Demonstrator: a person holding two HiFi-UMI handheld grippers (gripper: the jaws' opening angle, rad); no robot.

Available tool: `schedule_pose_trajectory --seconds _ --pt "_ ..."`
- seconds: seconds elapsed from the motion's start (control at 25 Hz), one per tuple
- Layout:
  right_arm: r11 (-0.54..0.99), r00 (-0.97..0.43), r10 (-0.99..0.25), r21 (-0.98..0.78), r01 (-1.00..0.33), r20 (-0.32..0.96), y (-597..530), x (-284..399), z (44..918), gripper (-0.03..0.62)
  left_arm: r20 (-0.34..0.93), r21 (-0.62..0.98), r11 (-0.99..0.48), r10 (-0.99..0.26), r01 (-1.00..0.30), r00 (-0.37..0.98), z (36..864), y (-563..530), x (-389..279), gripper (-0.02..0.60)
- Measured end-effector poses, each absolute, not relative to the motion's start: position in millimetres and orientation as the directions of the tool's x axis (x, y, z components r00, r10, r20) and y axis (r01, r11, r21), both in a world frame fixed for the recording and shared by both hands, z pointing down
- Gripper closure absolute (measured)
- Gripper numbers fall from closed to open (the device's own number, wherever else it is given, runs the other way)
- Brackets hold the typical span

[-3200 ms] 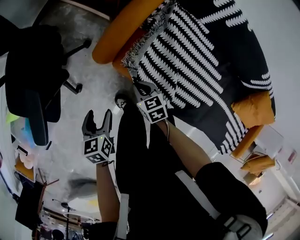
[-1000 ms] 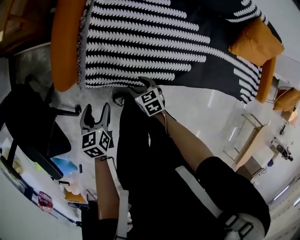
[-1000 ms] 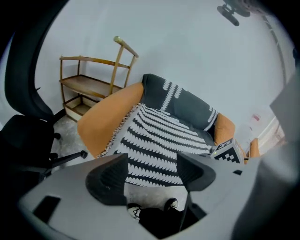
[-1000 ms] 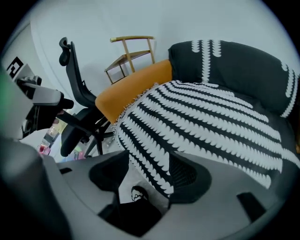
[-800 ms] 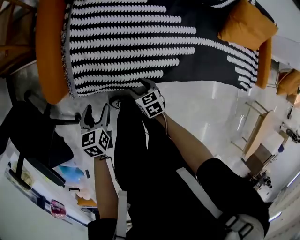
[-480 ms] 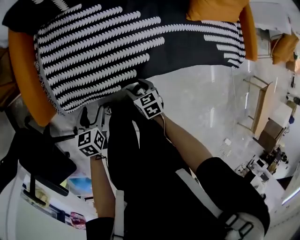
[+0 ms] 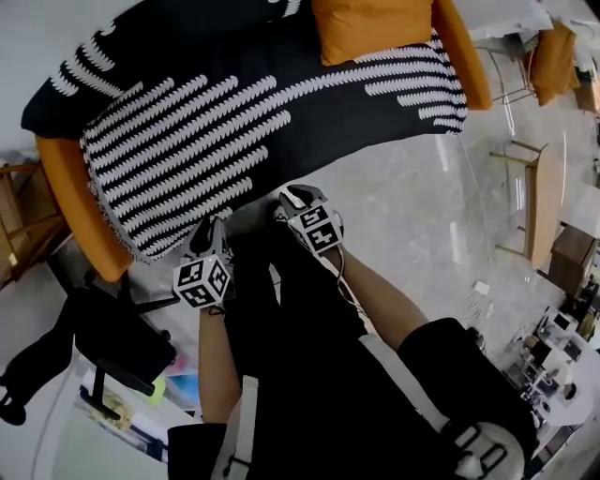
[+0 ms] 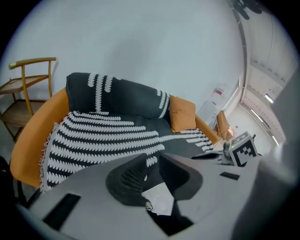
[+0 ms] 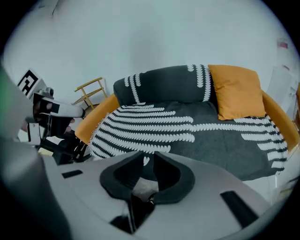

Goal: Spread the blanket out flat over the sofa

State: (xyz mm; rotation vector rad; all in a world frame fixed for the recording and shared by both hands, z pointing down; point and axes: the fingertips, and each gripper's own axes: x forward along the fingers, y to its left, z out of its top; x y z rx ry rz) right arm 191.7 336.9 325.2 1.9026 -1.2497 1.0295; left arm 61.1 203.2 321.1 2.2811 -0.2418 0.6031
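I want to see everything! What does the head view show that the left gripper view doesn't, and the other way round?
Only the head view: the person's black clothing and the black swivel office chair. Only the left gripper view: the left gripper with its dark jaws up close, closing with nothing between them. Both: the black blanket with white stripes spread over the orange sofa, and the square orange cushion.

We see the black-and-white blanket [image 7: 234,122] lying over the orange sofa [image 7: 70,202], with an orange cushion [image 7: 370,28] on it. Our left gripper [image 7: 211,230] and right gripper [image 7: 287,195] hang near the blanket's front edge, their jaws closing on nothing.
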Motion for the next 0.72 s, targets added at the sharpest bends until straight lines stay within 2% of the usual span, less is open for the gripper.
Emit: schedule_pose_trajectory --seconds 0.12,0.32,0.72 --pt "-0.354 0.248 -0.451 0.083 -0.931 0.857 338 193 294 0.583 0.504 0.598 -0.728 0.015 -0.336 0.864 295 211 70 0.533" --pt "-0.339 0.206 -0.499 0.029 -0.940 0.842 332 192 250 0.585 0.517 0.593 -0.737 0.039 -0.325 0.855 264 224 84 0.554" --pt "-0.265 0.267 -0.637 0.119 -0.957 0.723 282 165 150 0.585 0.449 0.521 -0.804 -0.028 -0.288 0.893 186 199 62 0.560"
